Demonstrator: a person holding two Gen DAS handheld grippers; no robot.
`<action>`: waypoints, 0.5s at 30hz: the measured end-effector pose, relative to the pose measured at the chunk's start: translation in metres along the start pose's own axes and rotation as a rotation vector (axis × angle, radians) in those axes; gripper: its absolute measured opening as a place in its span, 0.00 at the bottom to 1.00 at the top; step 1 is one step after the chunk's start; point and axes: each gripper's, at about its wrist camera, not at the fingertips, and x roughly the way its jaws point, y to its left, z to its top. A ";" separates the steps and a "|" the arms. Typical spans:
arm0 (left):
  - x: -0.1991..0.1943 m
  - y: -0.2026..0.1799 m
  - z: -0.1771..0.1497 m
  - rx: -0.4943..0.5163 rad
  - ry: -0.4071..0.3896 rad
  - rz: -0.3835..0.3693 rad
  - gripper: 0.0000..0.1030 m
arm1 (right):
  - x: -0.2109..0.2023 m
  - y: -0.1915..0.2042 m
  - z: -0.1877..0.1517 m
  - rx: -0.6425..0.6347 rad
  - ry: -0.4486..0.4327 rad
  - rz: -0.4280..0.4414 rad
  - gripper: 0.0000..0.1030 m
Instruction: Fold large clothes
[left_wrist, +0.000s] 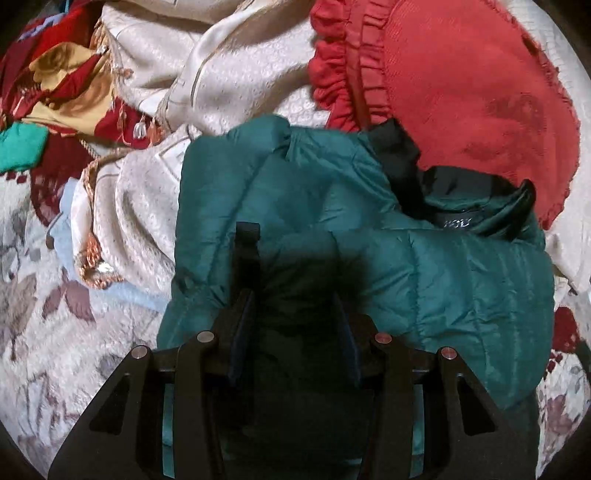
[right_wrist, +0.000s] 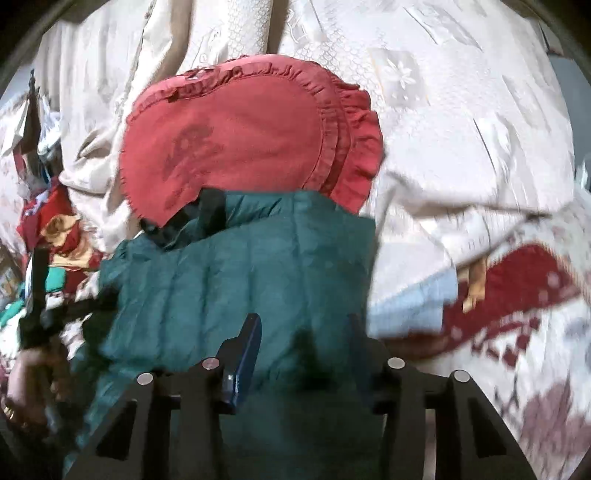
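Note:
A dark green quilted puffer jacket (left_wrist: 369, 236) lies folded on the bed, its black-lined collar toward a red cushion. It fills the middle of the right wrist view (right_wrist: 240, 280) too. My left gripper (left_wrist: 293, 310) is open, its fingers spread just above the jacket's near part. My right gripper (right_wrist: 303, 332) is open too, hovering over the jacket's right part. The left gripper and the hand holding it show at the left edge of the right wrist view (right_wrist: 37, 314).
A red frilled cushion (left_wrist: 461, 96) (right_wrist: 236, 144) lies against the jacket's collar. Cream patterned bedding (left_wrist: 207, 81) is bunched behind. Red, gold and teal clothes (left_wrist: 51, 92) pile at the far left. A floral bedspread (left_wrist: 55, 314) covers the bed.

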 end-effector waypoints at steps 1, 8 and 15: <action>0.000 -0.002 0.000 0.012 -0.004 0.011 0.41 | 0.010 -0.001 0.007 -0.005 0.001 0.006 0.38; 0.011 -0.015 -0.011 0.075 0.042 0.030 0.42 | 0.115 -0.018 -0.013 -0.036 0.296 0.004 0.38; 0.013 -0.004 -0.007 0.001 0.072 0.020 0.57 | 0.075 -0.021 0.039 -0.012 0.105 -0.021 0.38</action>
